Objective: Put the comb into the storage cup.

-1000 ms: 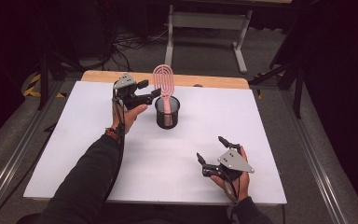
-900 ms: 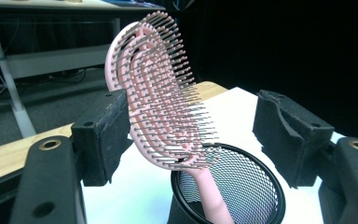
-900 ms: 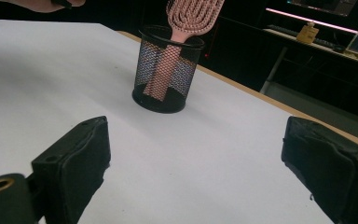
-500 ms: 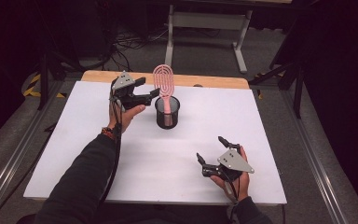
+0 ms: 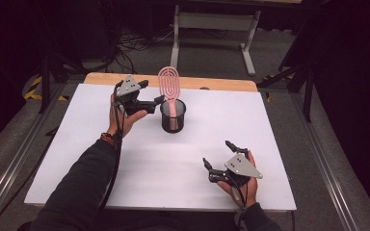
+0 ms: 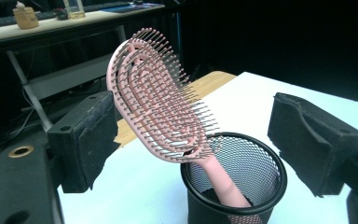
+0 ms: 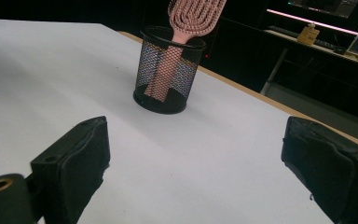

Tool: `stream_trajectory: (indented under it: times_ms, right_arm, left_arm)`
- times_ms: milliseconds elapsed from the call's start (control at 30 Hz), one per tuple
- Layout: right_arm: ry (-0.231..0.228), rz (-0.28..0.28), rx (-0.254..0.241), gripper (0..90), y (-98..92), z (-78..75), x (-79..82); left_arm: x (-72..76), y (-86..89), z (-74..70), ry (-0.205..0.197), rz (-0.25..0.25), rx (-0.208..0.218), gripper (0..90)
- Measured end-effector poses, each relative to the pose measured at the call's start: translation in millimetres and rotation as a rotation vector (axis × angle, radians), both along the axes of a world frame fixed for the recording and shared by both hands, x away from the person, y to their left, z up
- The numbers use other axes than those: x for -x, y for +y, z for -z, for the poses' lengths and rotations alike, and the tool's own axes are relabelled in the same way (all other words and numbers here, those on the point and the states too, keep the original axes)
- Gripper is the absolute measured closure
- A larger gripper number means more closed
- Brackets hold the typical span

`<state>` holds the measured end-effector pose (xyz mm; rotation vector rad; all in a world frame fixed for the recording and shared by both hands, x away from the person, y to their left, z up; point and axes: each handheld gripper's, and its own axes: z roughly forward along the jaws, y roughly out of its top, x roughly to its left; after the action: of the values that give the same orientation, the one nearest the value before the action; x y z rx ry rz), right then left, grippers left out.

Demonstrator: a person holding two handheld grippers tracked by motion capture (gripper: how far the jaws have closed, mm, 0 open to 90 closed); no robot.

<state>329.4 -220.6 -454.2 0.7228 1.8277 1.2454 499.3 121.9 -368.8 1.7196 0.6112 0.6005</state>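
One pink plastic vented hairbrush (image 5: 169, 86) standing handle-down in a black wire-mesh cup (image 5: 173, 117), far centre of the white table (image 5: 173, 168).

The brush's long axis runs near vertical, leaning slightly left and far; the handle rests inside the cup, the oval head rising above the rim. Left gripper (image 5: 151, 94), just left of the head, has just been opening; its jaws stand apart either side of the brush, not pressing it. Right gripper (image 5: 218, 155), near right and well apart, is spread wide on nothing.
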Motion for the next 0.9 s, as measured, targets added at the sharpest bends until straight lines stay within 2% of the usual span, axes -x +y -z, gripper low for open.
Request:
stream_trajectory:
  times_ms: [667, 900]
  right_arm:
    - [-0.003, -0.003, -0.003, 8.5, 0.4, -0.6, 0.4]
    - [-0.006, -0.002, -0.004, 8.5, 0.3, -0.7, 0.2]
  left_arm:
    - [18.3, 1.8, 2.4, -0.06, 0.042, -0.07, 12.2]
    - [25.2, 4.6, 6.2, -0.073, 0.055, -0.08, 11.8]
